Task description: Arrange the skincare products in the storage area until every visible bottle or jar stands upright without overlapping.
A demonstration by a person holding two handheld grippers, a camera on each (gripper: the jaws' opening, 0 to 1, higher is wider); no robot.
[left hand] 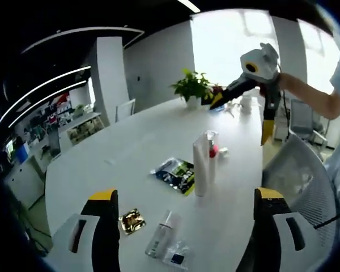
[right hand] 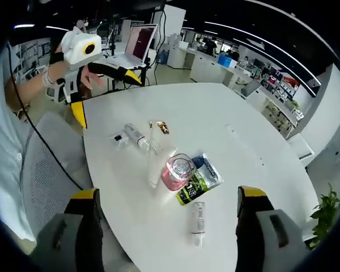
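On the white table (left hand: 130, 147) a tall white tube (left hand: 201, 164) stands upright with a pink jar (left hand: 213, 150) right behind it. A green and black sachet (left hand: 175, 173) lies to their left. Nearer me lie a gold sachet (left hand: 132, 221) and a clear bottle (left hand: 161, 233) on its side. My left gripper (left hand: 185, 194) is open and empty above the table's near edge. In the right gripper view the pink jar (right hand: 178, 170), the tube (right hand: 154, 161), the sachet (right hand: 199, 180) and a small bottle (right hand: 198, 224) on its side lie ahead of my open right gripper (right hand: 168, 194).
A potted plant (left hand: 192, 88) stands at the table's far end. A grey mesh chair (left hand: 297, 170) is at the table's right side, also the chair (right hand: 45, 164). An open laptop (right hand: 137, 45) sits on a further desk. The other gripper (left hand: 241, 122) hangs open above the table.
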